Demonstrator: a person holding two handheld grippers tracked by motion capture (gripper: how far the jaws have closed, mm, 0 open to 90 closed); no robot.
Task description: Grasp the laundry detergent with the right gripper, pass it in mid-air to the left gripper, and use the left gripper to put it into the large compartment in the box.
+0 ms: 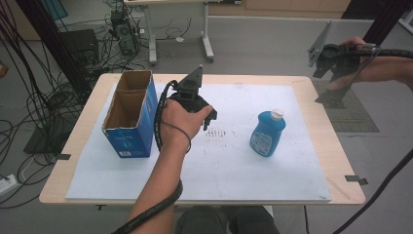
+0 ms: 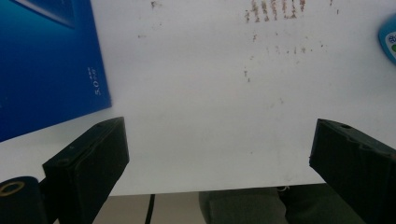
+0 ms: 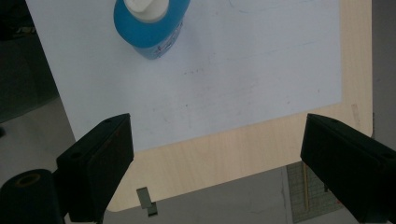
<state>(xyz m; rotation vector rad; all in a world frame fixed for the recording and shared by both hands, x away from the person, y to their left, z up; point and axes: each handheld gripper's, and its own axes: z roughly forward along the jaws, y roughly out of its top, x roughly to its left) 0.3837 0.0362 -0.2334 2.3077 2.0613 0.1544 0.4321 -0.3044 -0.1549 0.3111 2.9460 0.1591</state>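
Above the middle of the counter, the left gripper [image 1: 207, 118] hangs with its jaws spread wide and nothing between them; its own view looks down past both black jaws at bare white sheet [image 2: 210, 93] with a patch of small brown marks. The left hand [image 1: 179, 118] wraps the gripper's body from behind, knuckles up, with the forearm reaching in from the near edge and the cable looping round the wrist. The pose tips the jaws downward and a little toward the person, which reads as a waiting or approach stance, not a grasp.

Just to the left of that gripper stands an open blue carton [image 1: 130, 113], upright, top flaps open, its inside apparently empty. Its blue side fills the upper left corner of the left gripper view. It sits near the sheet's left edge, likely as a container to be filled.

To the right, well apart from the carton, a blue bottle [image 1: 267, 132] with a white cap lies on the sheet, cap pointing away from the person. It is probably the thing to be handled.

The right gripper [image 1: 325, 61] is held high, off the counter's far right corner, jaws also spread and empty. The right hand [image 1: 358, 61] comes in from the right edge, the arm raised and nearly level, with the bottle in sight from its view.
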